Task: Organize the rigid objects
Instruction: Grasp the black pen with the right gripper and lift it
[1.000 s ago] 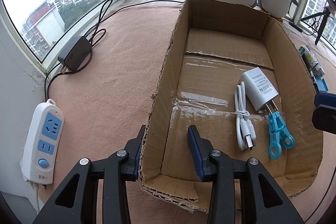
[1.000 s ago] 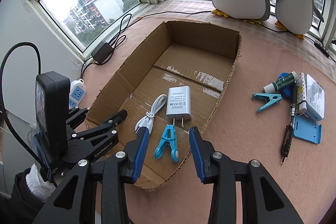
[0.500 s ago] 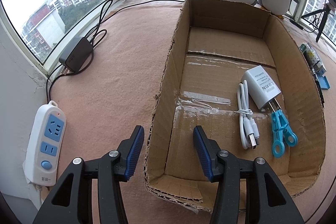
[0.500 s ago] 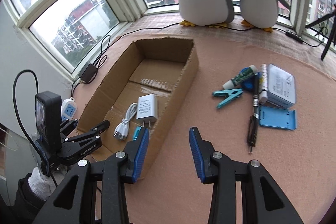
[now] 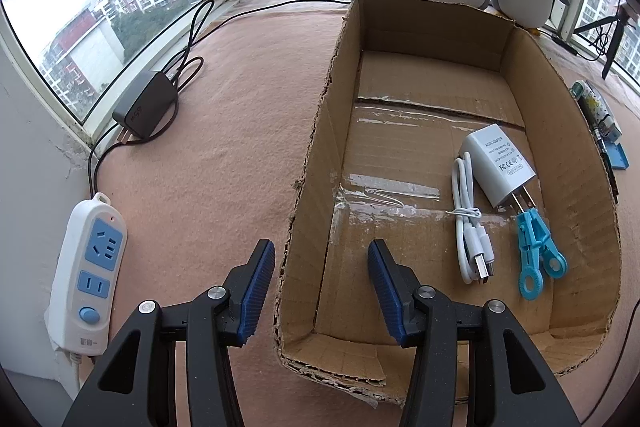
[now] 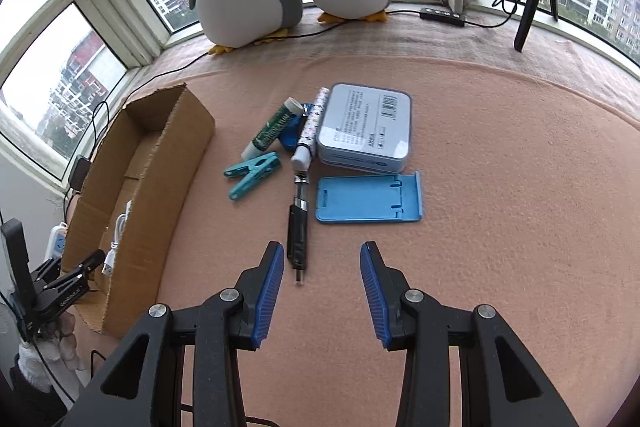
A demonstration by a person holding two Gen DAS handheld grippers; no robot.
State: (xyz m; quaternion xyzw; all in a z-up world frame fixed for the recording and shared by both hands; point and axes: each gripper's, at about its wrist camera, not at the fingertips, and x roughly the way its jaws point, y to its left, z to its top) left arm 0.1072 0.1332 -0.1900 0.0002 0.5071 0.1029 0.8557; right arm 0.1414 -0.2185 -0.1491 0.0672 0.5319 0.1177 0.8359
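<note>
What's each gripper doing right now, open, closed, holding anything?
Left gripper: open, empty, astride the box wall.
Right gripper: open, empty.

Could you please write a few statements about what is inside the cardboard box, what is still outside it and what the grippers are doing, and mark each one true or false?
1. The white charger lies inside the cardboard box. True.
2. Both teal clothespins are in the box. False: one clothespin is inside, the other clothespin lies on the blanket outside.
3. The right gripper holds the black pen. False: its jaws are open and empty, with the black pen lying on the blanket ahead.
4. The blue phone stand lies outside the box. True.
5. The left gripper straddles the box's left wall without pressing it. True.
</note>
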